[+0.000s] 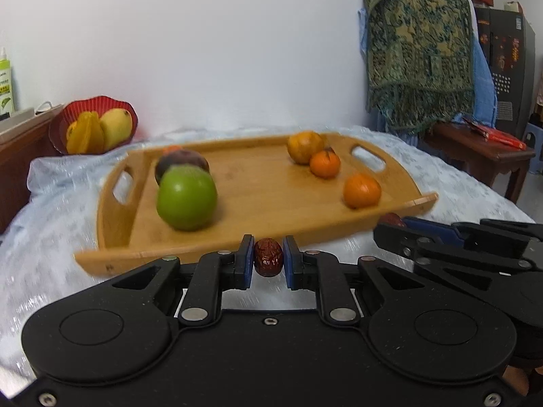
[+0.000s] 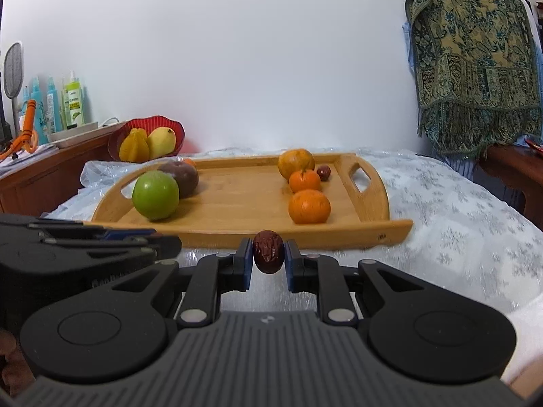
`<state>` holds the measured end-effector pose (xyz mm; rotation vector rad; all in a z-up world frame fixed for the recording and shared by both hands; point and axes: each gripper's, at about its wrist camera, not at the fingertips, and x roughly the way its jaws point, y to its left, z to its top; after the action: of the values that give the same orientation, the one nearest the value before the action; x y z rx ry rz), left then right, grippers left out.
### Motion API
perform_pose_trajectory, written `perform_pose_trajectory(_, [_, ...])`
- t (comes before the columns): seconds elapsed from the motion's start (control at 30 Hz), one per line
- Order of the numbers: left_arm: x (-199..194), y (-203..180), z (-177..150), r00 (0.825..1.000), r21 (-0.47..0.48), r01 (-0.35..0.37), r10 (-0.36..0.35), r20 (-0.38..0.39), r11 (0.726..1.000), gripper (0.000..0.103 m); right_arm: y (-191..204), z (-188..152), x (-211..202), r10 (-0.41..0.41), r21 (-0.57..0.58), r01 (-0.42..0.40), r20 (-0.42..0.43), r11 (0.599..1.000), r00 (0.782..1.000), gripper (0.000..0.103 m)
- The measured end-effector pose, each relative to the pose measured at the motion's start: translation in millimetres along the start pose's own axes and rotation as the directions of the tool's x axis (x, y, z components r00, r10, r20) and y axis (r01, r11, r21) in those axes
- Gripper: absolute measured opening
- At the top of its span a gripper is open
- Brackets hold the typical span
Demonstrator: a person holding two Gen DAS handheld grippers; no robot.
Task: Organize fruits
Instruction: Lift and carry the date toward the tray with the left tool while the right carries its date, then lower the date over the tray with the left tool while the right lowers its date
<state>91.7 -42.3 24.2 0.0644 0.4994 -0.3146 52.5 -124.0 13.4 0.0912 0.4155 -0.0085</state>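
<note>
Nearest, the left claw [image 1: 268, 261] is clamped on a wrinkled red date [image 1: 268, 257], pads pressing it from both sides. Beside it, the right claw [image 2: 268, 260] grips a second red date [image 2: 268, 256] in the same manner. Both claws sit side by side just short of the tray's near rim, above a pale patterned cloth [image 2: 458, 224] that covers the tabletop.

Beyond them lies the wooden tray [image 2: 237, 234], handles cut into each end. On its left half a green apple [image 2: 155, 195] stands in front of a dark purple fruit [image 2: 181, 178], the two touching or nearly so; something small and orange shows behind them, too hidden to name. On the right half two small oranges [image 2: 309, 206] and a larger yellowish citrus [image 2: 296, 162] form a row running away from the claws, with a third date [image 2: 323, 172] at the far end, just beside the handle.

Farther back, a red bowl [image 2: 176, 132] holds a mango and a yellow starfruit. A patterned shawl [image 2: 475, 68] hangs at far right.

Assessment: the step in hand appears to be carrying the two dates to the tray, fruit being grouped by kind. The next move would call for clearing the near rim and setting both dates by the lone date at the far right, releasing low so that they do not roll against the oranges.
</note>
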Motion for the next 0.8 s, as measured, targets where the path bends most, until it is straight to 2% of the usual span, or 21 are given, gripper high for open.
perform_pose_trajectory(0.2, [12, 13, 17, 1.000, -0.033, -0.012, 0.012, 0.005, 0.999, 0.017, -3, 16, 13, 0.014, 0.005, -0.014, 0.023, 1.000, 1.000, 0.023])
perform_pose_trajectory(0.57, [26, 23, 36, 0.999, -0.042, -0.033, 0.035, 0.032, 0.999, 0.017, 4, 33, 31, 0.023, -0.067, -0.019, 0.061, 0.998, 0.998, 0.023])
perform_pose_trajectory(0.8, [34, 27, 46, 0.998, -0.047, -0.049, 0.051, 0.044, 0.998, 0.017, 0, 42, 43, 0.030, -0.029, -0.029, 0.050, 0.999, 0.998, 0.023])
